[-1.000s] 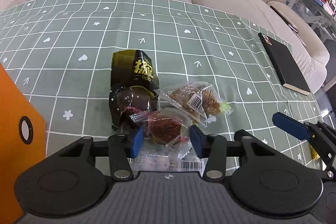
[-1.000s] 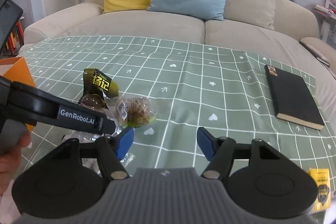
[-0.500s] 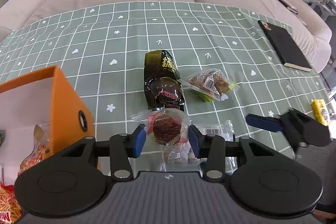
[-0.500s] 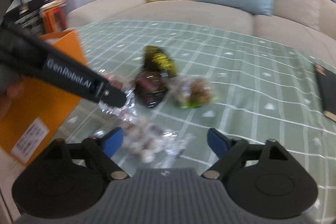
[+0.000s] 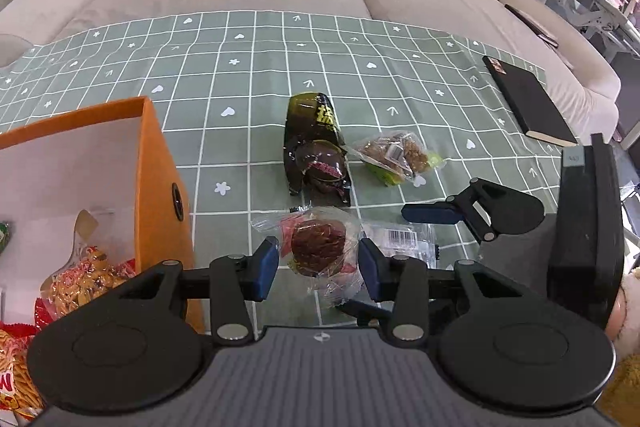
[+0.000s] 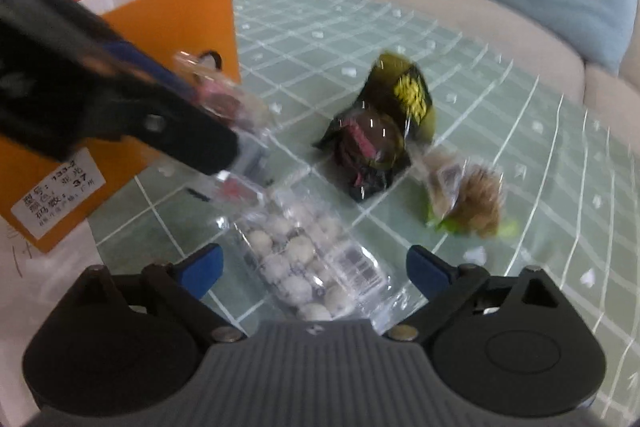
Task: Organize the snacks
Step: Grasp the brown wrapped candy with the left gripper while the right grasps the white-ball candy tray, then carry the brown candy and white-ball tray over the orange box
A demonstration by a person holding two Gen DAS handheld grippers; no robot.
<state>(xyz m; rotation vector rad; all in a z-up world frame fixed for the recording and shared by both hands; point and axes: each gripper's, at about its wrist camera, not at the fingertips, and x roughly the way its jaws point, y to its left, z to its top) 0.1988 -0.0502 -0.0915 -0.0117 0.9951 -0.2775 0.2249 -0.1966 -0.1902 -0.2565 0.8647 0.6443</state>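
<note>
**Crinkled clear wrapper clamped beside orange box**

Crinkly clear film around a round dark snack (image 5: 318, 247) is pinched by the left gripper (image 5: 318, 269) at lower centre, beside the orange cardboard box (image 5: 160, 183). The right gripper (image 6: 314, 267) is spread apart over a clear bag of white balls (image 6: 304, 259).
</note>
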